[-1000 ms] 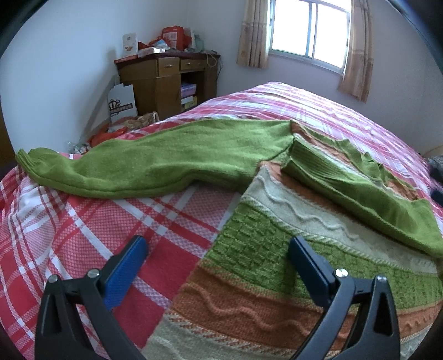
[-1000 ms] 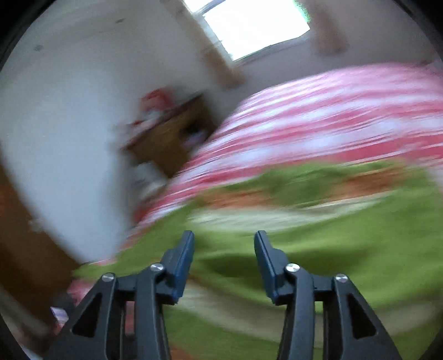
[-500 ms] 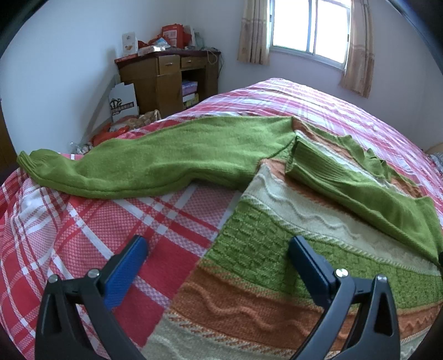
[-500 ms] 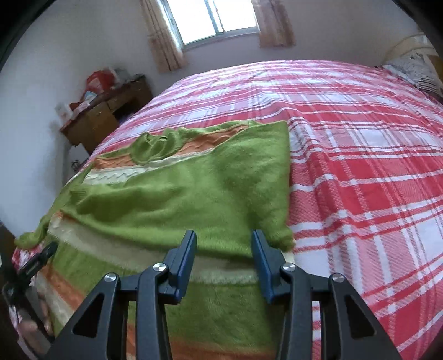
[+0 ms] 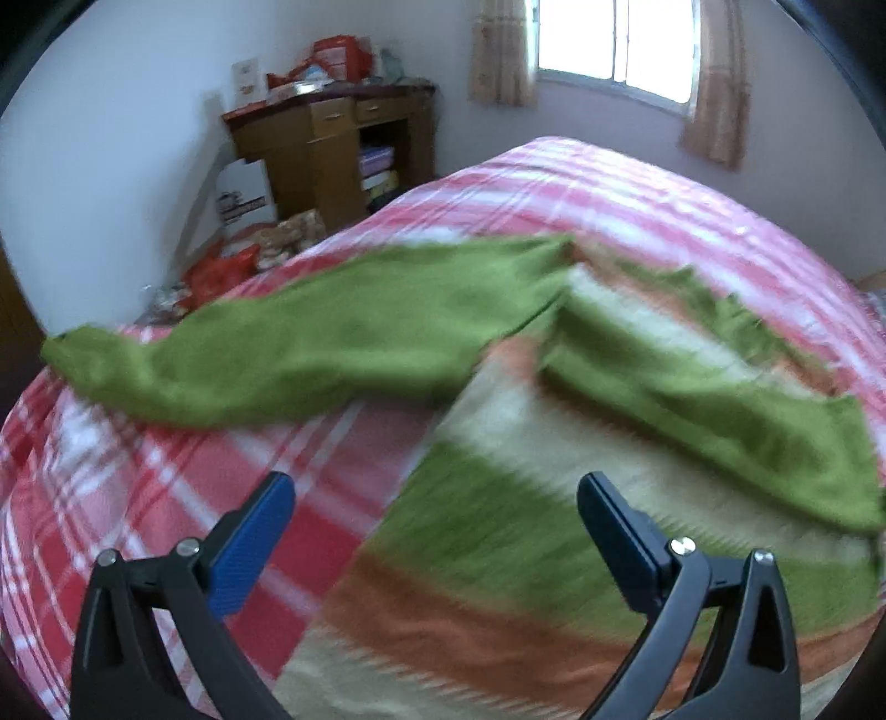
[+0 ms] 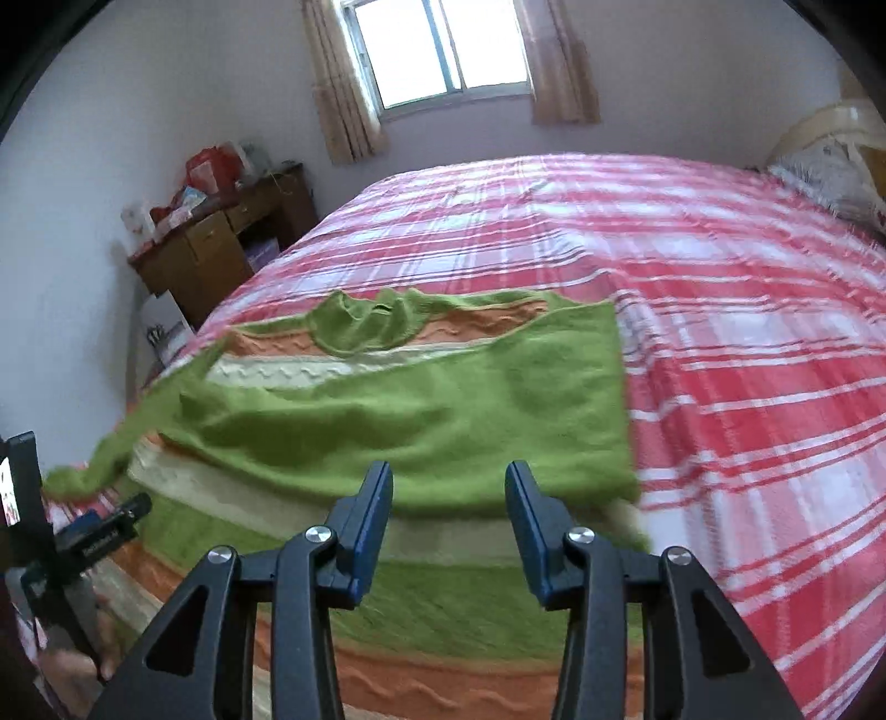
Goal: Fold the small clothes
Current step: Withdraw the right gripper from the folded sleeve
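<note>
A striped green, orange and cream knit sweater (image 5: 498, 531) lies flat on the red plaid bed; it also shows in the right wrist view (image 6: 443, 410). One green sleeve (image 5: 720, 410) is folded across its body. The other sleeve (image 5: 288, 349) stretches out left over the bedspread. My left gripper (image 5: 432, 498) is open and empty above the sweater's lower left edge. My right gripper (image 6: 448, 487) is open and empty above the folded sleeve's lower edge. The left gripper also shows at the left edge of the right wrist view (image 6: 88, 537).
The red plaid bedspread (image 6: 720, 332) covers a wide bed. A wooden desk (image 5: 332, 144) with clutter stands in the far left corner, with boxes and bags (image 5: 243, 249) on the floor beside it. A window (image 6: 443, 50) with curtains is behind. A pillow (image 6: 825, 171) lies at the far right.
The right gripper has swung from a blurred view to above the folded sleeve and pulled back a little. The left gripper has risen and pulled back; its view is now blurred.
</note>
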Available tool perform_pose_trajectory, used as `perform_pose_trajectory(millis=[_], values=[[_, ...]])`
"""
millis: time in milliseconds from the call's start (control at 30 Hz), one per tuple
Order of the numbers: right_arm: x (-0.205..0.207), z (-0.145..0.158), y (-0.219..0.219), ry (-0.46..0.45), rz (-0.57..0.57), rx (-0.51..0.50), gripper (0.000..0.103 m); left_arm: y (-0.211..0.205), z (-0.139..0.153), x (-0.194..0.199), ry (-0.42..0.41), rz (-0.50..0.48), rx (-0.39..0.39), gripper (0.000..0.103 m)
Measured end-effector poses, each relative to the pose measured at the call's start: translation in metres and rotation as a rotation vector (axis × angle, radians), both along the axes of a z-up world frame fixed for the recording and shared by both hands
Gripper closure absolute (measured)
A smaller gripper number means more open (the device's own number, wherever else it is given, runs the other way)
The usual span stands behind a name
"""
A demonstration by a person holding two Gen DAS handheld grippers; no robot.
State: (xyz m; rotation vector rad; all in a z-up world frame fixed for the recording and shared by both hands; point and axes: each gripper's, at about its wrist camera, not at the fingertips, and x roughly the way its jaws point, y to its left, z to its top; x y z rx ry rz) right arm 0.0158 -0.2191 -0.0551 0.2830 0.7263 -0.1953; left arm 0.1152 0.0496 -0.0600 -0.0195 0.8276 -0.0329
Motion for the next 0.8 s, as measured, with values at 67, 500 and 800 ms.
perform_pose_trajectory(millis=[67,500,800], values=[[0.011,-0.007,0.006,0.009,-0.006,-0.032,0.059,-0.014,0.013,0.009,-0.011,-0.033,-0.02,0.0],[0.015,-0.038,0.014,0.038,0.024,-0.009,0.059,-0.07,-0.022,0.058,0.025,-0.039,0.215,0.0],[0.014,-0.039,0.013,0.022,0.039,0.011,0.054,0.009,0.013,0.029,-0.072,0.108,0.156,0.0]])
